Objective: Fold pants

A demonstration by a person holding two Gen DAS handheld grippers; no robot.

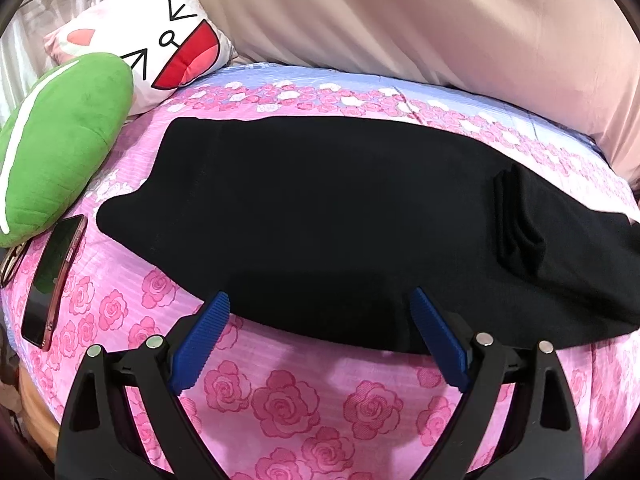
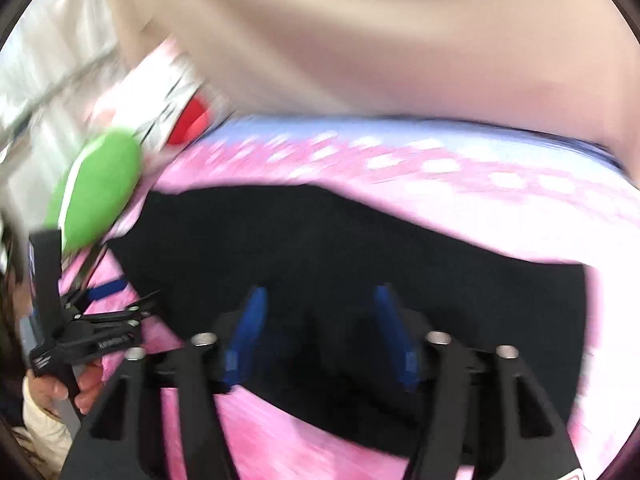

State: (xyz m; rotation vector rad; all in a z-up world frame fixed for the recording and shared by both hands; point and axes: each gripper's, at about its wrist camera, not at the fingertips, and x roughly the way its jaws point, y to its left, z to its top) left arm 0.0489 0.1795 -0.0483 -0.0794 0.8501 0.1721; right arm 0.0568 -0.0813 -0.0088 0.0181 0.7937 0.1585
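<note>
Black pants (image 1: 320, 208) lie flat across the pink rose bed sheet (image 1: 280, 400), with a bunched fold (image 1: 516, 220) near their right end. My left gripper (image 1: 320, 300) hangs open at the pants' near edge, its blue pads wide apart and not pressing the cloth. The right wrist view is motion-blurred. There my right gripper (image 2: 320, 294) stands open over the pants (image 2: 340, 248), nothing pinched between its blue fingers (image 2: 248, 328). The left gripper (image 2: 108, 292) shows at that view's left edge, held by a hand (image 2: 60, 392).
A green leaf pillow (image 1: 60, 140) and a cartoon-face cushion (image 1: 172, 40) sit at the far left. A phone (image 1: 52, 280) lies on the sheet left of the pants. A beige duvet (image 1: 440, 20) is piled behind. The bed's wooden edge (image 1: 36, 412) shows lower left.
</note>
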